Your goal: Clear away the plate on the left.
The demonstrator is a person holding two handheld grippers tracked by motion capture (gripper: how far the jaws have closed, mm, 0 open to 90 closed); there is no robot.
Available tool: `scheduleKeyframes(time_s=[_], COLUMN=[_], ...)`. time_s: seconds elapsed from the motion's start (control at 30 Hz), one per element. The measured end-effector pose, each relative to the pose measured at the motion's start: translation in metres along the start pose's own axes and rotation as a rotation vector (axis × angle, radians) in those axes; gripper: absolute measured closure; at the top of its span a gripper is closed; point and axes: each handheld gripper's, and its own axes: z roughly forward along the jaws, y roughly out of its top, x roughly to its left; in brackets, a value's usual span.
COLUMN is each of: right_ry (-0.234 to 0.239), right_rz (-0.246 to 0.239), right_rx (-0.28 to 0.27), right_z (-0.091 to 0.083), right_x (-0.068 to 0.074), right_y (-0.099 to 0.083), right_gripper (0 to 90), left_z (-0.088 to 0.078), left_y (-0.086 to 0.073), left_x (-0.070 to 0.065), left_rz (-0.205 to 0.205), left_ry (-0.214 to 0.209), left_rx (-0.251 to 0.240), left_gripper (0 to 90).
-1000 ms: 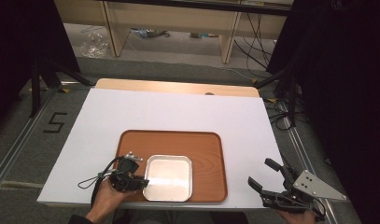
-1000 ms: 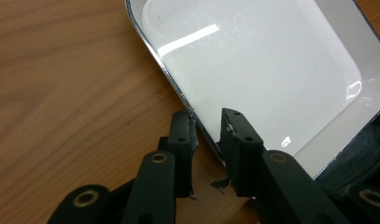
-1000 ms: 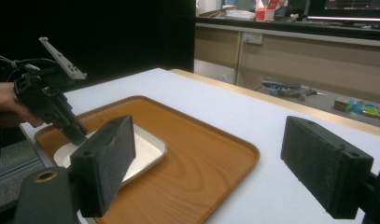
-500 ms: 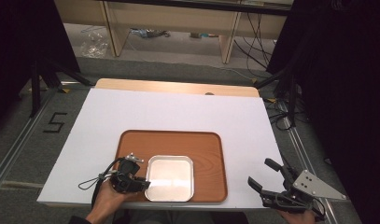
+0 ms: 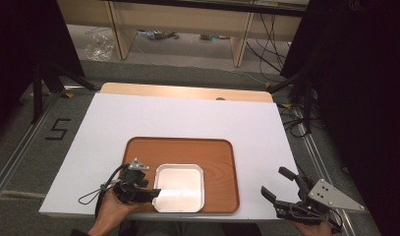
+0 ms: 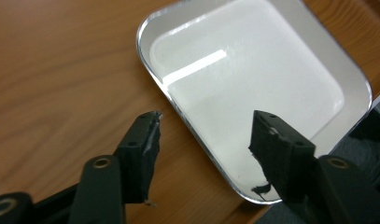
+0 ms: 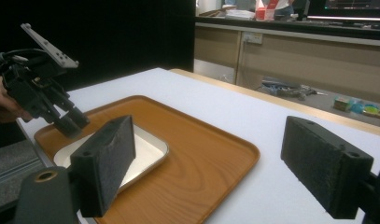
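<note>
Shallow square metal pan sits in the near part of the rectangular brown wooden tray on the white surface. Left claw wide, straddling the pan's rim; pan's corner cut off by a jaw. Right claw wide, right of tray, empty.

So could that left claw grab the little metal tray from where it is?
Probably yes. The left claw is open with its jaws either side of the metal tray's rim at the near corner, and nothing sits between them. Closing should pinch the rim.
</note>
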Motion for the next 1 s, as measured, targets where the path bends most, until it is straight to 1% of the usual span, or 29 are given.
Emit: scheduleKeyframes(time_s=[0.03,0.07,0.1,0.13,0.17,0.2,0.23,0.27,0.3,0.33,0.37,0.4,0.43,0.47,0.5,0.53,0.57,0.6,0.63,0.67,0.7,0.73,0.77,0.8,0.83,0.87,0.9,0.93,1.0], right_ry=[-0.001,-0.001,-0.001,0.0,0.0,0.0,0.0,-0.001,-0.001,-0.001,-0.001,-0.001,-0.001,0.002,0.002,0.001,0.001,0.001,0.001,0.001,0.001,0.002,0.002,0.001,0.001,0.0,0.001,0.004,0.003], right_rz=[0.0,0.0,0.001,0.001,0.0,0.0,0.001,0.0,-0.001,-0.001,-0.001,-0.001,-0.001,-0.001,-0.001,0.001,0.0,0.0,0.0,0.001,0.001,0.0,0.0,0.0,0.0,-0.018,-0.017,-0.015,-0.015], right_rx=[0.001,0.001,0.001,0.001,0.001,0.001,0.001,0.001,0.001,0.001,0.001,0.001,0.001,0.002,0.002,0.003,0.003,0.003,0.002,0.003,0.003,0.003,0.003,0.003,0.003,-0.005,-0.005,-0.006,-0.006], right_z=[0.0,0.0,0.0,0.0,0.0,0.0,0.0,0.0,0.0,0.0,0.0,0.0,0.0,0.0,0.0,0.0,0.0,0.0,0.0,0.0,0.0,0.0,0.0,0.0,0.0,0.001,0.001,0.001,0.001], right_x=[0.0,0.0,0.0,0.0,0.0,0.0,0.0,0.0,0.0,0.0,0.0,0.0,0.0,0.0,0.0,0.0,0.0,0.0,0.0,0.0,0.0,0.0,0.0,0.0,0.0,-0.001,-0.001,-0.001,-0.001], right_y=[0.0,0.0,0.0,0.0,0.0,0.0,0.0,0.0,0.0,0.0,0.0,0.0,0.0,0.0,0.0,0.0,0.0,0.0,0.0,0.0,0.0,0.0,0.0,0.0,0.0,0.0,0.0,0.0,0.0], right_gripper=[18.5,18.5,18.5,18.5,18.5,18.5,18.5,18.4,18.5,18.5,18.5,18.5,18.5,18.5,18.5,18.5,18.5,18.5,18.5,18.4,18.4,18.5,18.5,18.4,18.4,18.5,18.4,18.5,18.5], left_z=[-0.002,-0.005,-0.006,-0.007,-0.009,-0.013,-0.015,-0.019,-0.02,-0.02,-0.02,-0.021,-0.021,-0.023,-0.023,-0.025,-0.025,-0.026,-0.028,-0.029,-0.029,-0.033,-0.033,-0.037,-0.037,-0.04,-0.041,-0.042,-0.044], left_y=[0.001,0.001,0.002,0.002,0.002,0.0,0.004,0.002,0.001,0.001,0.005,0.005,0.005,0.005,0.005,0.006,0.006,0.006,0.006,0.006,0.006,0.006,0.006,0.007,0.007,0.006,0.004,0.004,0.003], left_x=[0.0,0.0,0.0,0.0,0.001,-0.027,0.001,-0.026,-0.023,-0.023,-0.001,-0.001,-0.001,0.0,0.0,0.0,0.0,0.0,0.0,0.0,0.0,-0.001,-0.001,-0.001,-0.001,0.0,-0.019,-0.017,-0.016], left_rz=[0.001,0.007,0.006,0.007,0.009,-0.374,0.011,-0.365,-0.312,-0.312,0.008,0.002,0.002,0.002,0.002,-0.012,-0.013,-0.021,-0.018,-0.03,-0.03,-0.037,-0.037,-0.041,-0.041,-0.047,-0.299,-0.283,-0.295], left_ry=[-0.015,-0.024,-0.05,-0.066,-0.069,-0.267,-0.063,-0.227,-0.211,-0.211,-0.108,-0.109,-0.109,-0.099,-0.099,-0.076,-0.089,-0.082,-0.083,-0.079,-0.079,-0.073,-0.073,-0.06,-0.06,-0.051,-0.111,-0.107,-0.101], left_rx=[-0.013,-0.013,-0.022,-0.049,-0.054,-0.048,-0.084,-0.056,-0.072,-0.072,-0.116,-0.147,-0.147,-0.164,-0.164,-0.189,-0.196,-0.207,-0.218,-0.237,-0.237,-0.245,-0.245,-0.264,-0.264,-0.287,-0.289,-0.3,-0.32], left_gripper=[39.7,39.0,37.8,37.4,37.3,37.2,36.7,35.6,35.0,34.5,34.5,34.1,33.8,33.6,33.6,33.5,33.3,33.1,33.0,32.5,32.1,32.1,31.9,31.3,30.8,30.7,30.3,30.0,29.1])
